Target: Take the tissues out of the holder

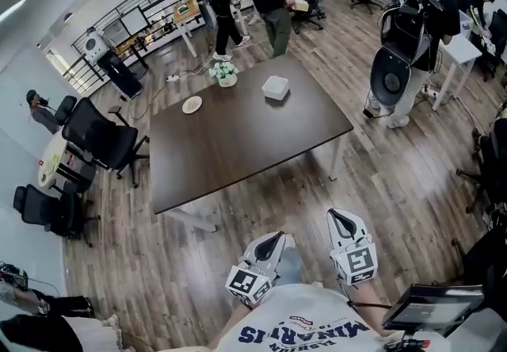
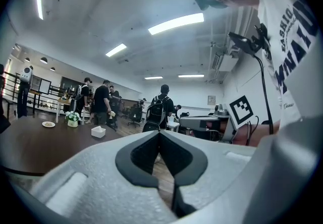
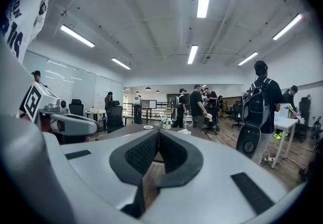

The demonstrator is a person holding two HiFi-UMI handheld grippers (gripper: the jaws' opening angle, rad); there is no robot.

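Tissue holder [image 1: 275, 87], a white box, sits on the far part of a dark tabletop [image 1: 238, 144], near a small flower pot [image 1: 225, 73] and a plate [image 1: 192, 105]. Short of the tabletop's near edge, over the wood floor [image 1: 396, 176], the left hand-held gripper [image 1: 269, 244] and right hand-held gripper [image 1: 341, 221] hang side by side. Each points toward the tabletop, its jaws pressed together with nothing between them. Several people stand beyond the tabletop, and black office chairs [image 1: 99, 136] stand to its left.

An open office: swivel chairs [image 1: 99, 139], desks [image 1: 463, 51], a meeting table [image 1: 238, 144].
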